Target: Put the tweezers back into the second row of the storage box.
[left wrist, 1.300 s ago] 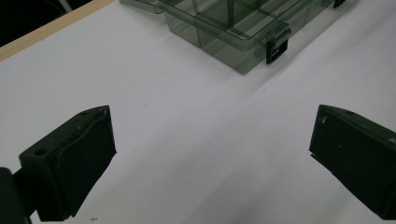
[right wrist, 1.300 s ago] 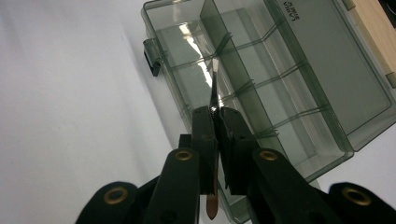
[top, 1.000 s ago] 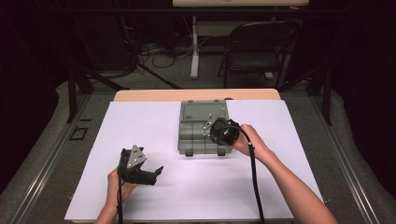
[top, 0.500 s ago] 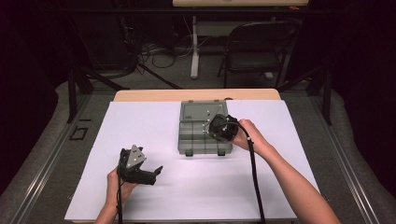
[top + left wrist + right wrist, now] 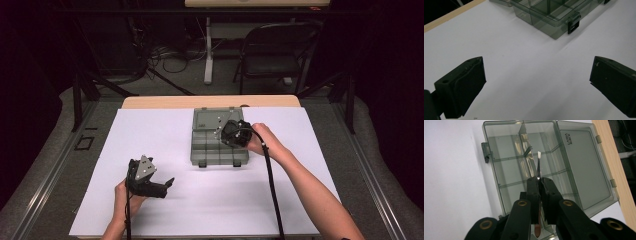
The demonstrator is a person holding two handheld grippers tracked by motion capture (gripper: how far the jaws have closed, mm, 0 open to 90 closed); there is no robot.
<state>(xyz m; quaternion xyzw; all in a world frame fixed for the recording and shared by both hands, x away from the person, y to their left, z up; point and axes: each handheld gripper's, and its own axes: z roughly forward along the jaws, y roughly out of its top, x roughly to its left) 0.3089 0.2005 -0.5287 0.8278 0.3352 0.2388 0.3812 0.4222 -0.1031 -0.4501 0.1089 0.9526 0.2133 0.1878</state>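
Divider strip (image 5: 538,166), thin and pinched edge-on between the closed jaws of the right gripper (image 5: 539,180), hangs over the open organizer box (image 5: 506,157) and could twist or miss its slot if tilted, while the left gripper (image 5: 162,186) idles wide open, holding nothing

1. The white table (image 5: 165,140) is bright and evenly lit from above; the room around it is very dark.
2. Shadows are soft and short.
3. The clear box (image 5: 579,165) shows mild glare.
4. The close fingers (image 5: 461,87) look slightly blurred.
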